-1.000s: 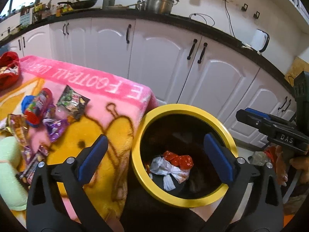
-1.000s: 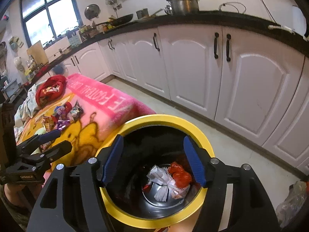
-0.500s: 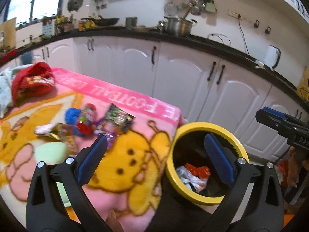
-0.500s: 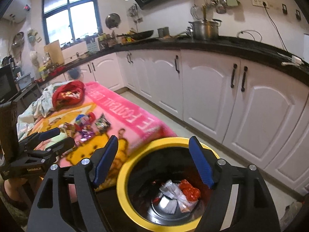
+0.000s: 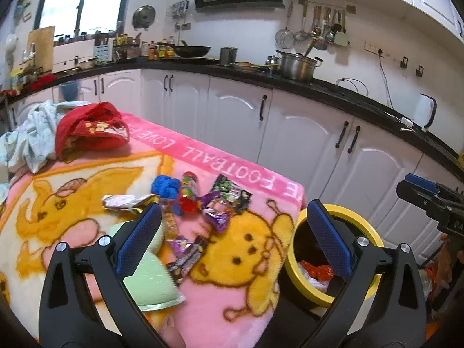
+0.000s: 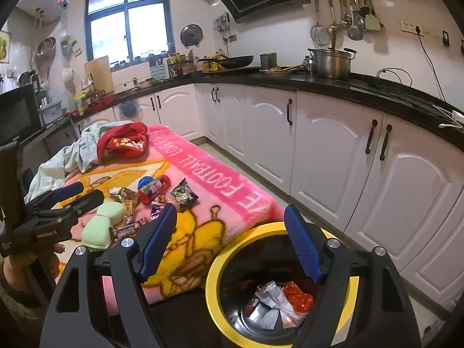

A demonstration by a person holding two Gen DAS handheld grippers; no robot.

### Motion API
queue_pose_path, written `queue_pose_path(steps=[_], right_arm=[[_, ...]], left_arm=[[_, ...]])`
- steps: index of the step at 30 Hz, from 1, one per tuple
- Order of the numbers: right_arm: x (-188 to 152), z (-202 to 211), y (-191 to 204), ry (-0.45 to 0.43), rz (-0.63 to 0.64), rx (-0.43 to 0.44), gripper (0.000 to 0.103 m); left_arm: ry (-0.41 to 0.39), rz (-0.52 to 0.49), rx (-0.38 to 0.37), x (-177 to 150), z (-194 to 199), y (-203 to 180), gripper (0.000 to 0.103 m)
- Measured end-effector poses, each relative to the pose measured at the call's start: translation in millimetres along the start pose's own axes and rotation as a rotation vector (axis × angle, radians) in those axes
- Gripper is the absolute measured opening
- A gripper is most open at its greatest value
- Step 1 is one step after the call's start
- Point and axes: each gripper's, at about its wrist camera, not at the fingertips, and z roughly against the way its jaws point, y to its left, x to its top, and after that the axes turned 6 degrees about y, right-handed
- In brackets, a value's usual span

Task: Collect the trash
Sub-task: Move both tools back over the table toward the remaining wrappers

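Left gripper (image 5: 232, 232) jaws apart, empty; wrappers (image 5: 214, 217) just ahead. Right gripper (image 6: 232, 240) jaws just widened, empty, bin (image 6: 214, 272) beneath.

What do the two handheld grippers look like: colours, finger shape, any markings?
Both are black plastic frames with silver bolt heads and long textured blue pads on the fingers. The left gripper carries white lettering on its side, seen from the right wrist view; the right gripper shows partly cut-off white letters in the left wrist view. No cables show.
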Motion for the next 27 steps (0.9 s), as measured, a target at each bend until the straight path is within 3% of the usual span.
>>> queue_pose_path(steps=[11, 27], right_arm=[[0, -15, 36, 0.018, 0.081, 0.027, 0.074], [2, -71, 96, 0.095, 0.203, 0.093, 0.074]], left_arm=[[-0.013, 0.075, 0.053, -6, 8, 41, 0.092], [-0.011, 0.197, 0.131, -9, 7, 109, 0.092]])
